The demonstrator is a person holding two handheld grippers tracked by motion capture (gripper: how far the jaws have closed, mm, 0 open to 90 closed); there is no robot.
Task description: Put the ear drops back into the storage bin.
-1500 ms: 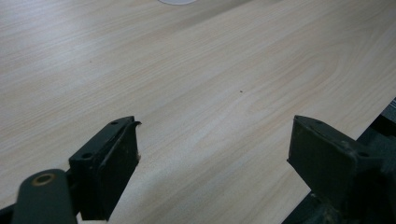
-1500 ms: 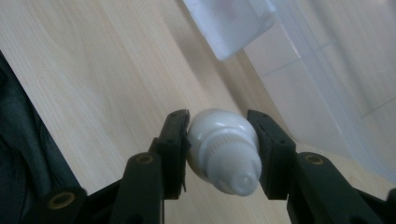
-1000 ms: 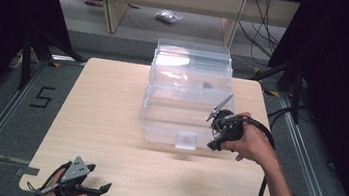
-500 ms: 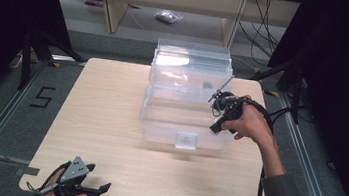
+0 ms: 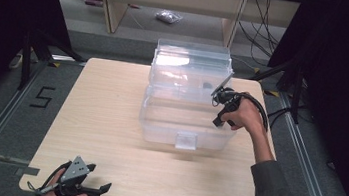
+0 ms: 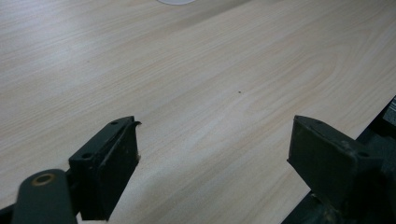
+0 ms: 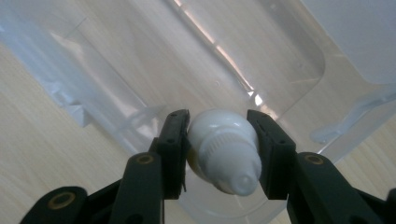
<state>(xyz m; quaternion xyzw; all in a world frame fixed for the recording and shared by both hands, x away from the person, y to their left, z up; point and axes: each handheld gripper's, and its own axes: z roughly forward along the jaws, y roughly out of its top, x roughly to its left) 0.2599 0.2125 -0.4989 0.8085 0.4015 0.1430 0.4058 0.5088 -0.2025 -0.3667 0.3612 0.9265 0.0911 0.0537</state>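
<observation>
One clear box point(image 5: 188, 115) w/ one open lid point(image 5: 191, 65) is sitting on one table point(image 5: 109, 120), toward its far right. Two grippers are showing: left one point(image 5: 82, 186) at the near left corner, right one point(image 5: 223, 101) over the box's right edge. One white bottle point(image 7: 224, 151) is sitting btwn the right one's two pads point(image 7: 175, 149). One small bag point(image 5: 168, 16) is lying beyond the far edge.

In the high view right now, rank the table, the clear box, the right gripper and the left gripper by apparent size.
1. Table, largest by far.
2. Clear box with its lid raised.
3. Left gripper and right gripper: too alike to rank, since the left is nearer the camera and hands partly cover both.
</observation>
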